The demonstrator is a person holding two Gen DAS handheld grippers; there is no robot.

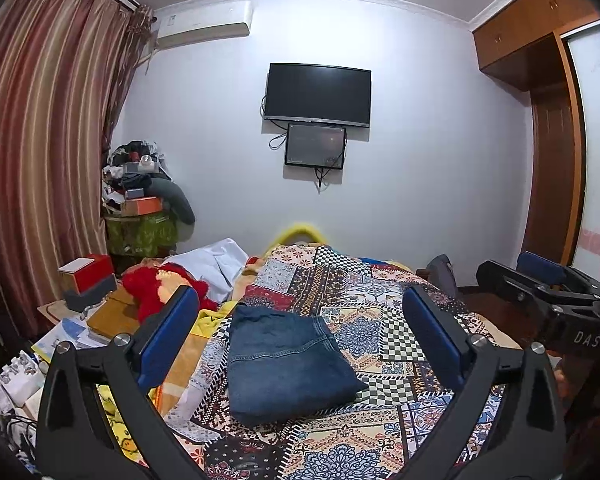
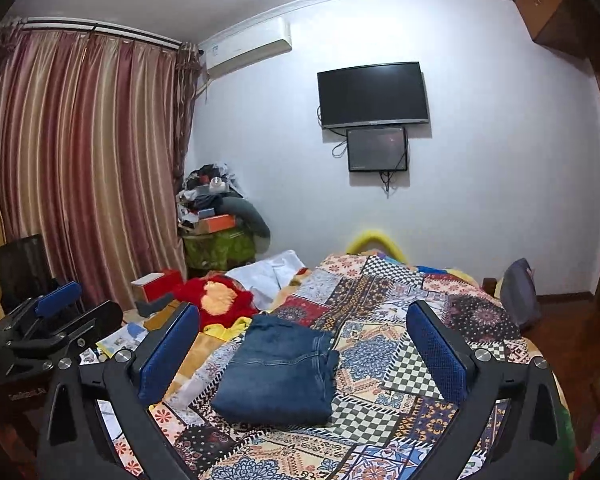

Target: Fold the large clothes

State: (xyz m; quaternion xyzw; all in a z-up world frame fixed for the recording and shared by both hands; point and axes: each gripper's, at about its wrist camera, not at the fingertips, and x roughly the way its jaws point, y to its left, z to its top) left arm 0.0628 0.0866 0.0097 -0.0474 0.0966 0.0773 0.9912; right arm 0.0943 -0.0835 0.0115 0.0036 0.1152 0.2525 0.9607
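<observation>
Both grippers [image 1: 300,320] [image 2: 304,328] hung released above the folded jeans [image 1: 284,364]; any careless nudge could have sprung that bundle open.

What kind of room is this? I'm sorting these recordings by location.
Most likely a home bedroom: folded blue denim jeans lie on a bed with a patchwork-print cover, facing a wall-mounted black television, with striped reddish curtains at one side.
</observation>
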